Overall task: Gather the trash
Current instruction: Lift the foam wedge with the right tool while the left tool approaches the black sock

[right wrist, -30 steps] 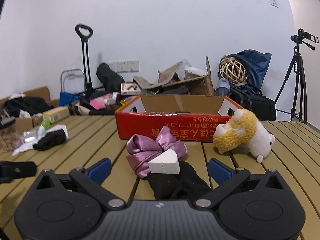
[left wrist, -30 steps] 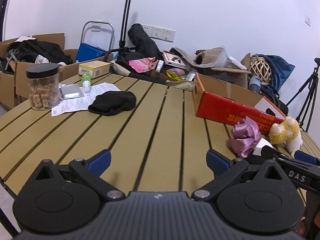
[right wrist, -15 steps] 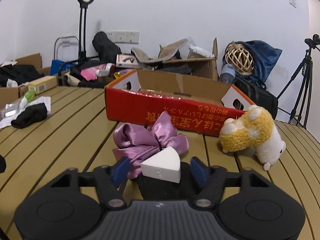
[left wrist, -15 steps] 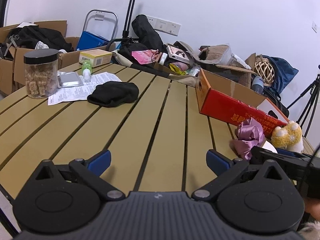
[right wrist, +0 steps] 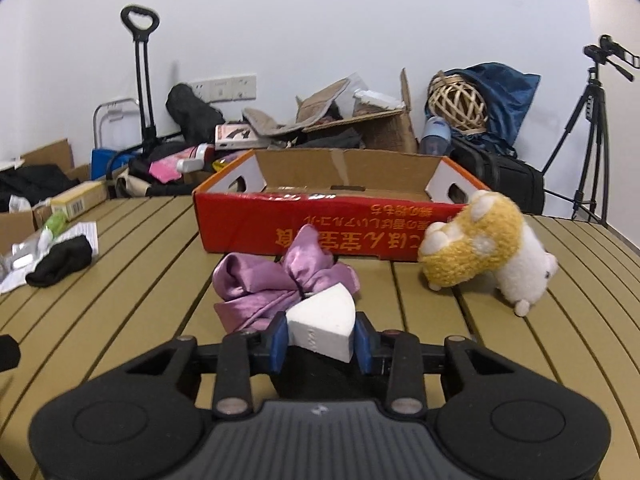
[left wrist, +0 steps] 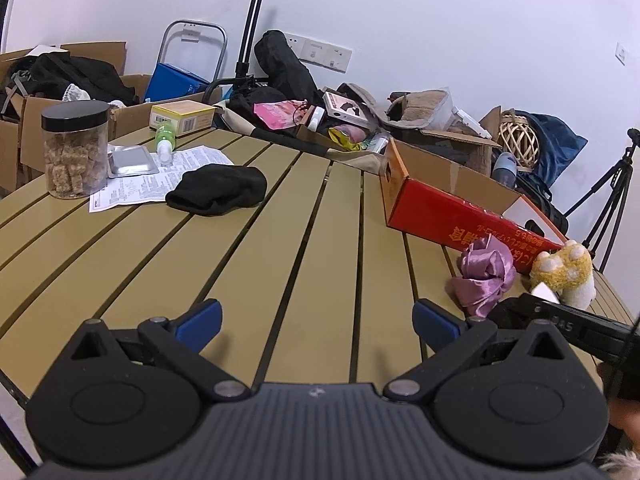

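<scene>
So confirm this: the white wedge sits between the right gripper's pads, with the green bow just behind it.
Wrong colour. The bow is purple, not green, as the right wrist view shows. The white wedge does sit between the closing right gripper pads, bow just behind.

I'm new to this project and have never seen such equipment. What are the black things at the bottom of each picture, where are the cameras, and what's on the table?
No robot here: a person holds a two-finger tool in each hand, and a camera on each looks forward along its fingers.

The left gripper is open over the tan slatted table, holding nothing.

The right gripper is closing its blue fingers around a white wedge-shaped foam piece.

Beyond it lie a purple satin bow, a red cardboard box and a yellow-and-white plush toy. On the far left are a black cloth and a clear jar with a black lid.
</scene>
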### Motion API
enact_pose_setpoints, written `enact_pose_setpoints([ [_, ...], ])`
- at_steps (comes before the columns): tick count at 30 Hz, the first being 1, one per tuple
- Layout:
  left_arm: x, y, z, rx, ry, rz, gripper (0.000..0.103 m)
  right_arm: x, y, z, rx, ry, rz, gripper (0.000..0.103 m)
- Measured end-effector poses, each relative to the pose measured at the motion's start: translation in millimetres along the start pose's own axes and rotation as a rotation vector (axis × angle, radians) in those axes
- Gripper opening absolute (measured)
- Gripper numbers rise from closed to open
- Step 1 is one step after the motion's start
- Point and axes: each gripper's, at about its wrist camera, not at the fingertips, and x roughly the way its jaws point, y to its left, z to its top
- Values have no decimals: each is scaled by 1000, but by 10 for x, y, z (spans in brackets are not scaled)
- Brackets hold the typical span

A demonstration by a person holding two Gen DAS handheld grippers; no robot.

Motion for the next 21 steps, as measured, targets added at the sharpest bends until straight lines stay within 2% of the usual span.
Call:
enact_pose_setpoints([
  [10, -7, -210, -89, 30, 16, -33, 103, -558, -413, -233, 97, -82, -56, 33],
  [21, 8, -650, -322, 136, 39, -72, 103, -1105, -1020, -520, 185, -153, -144, 33],
])
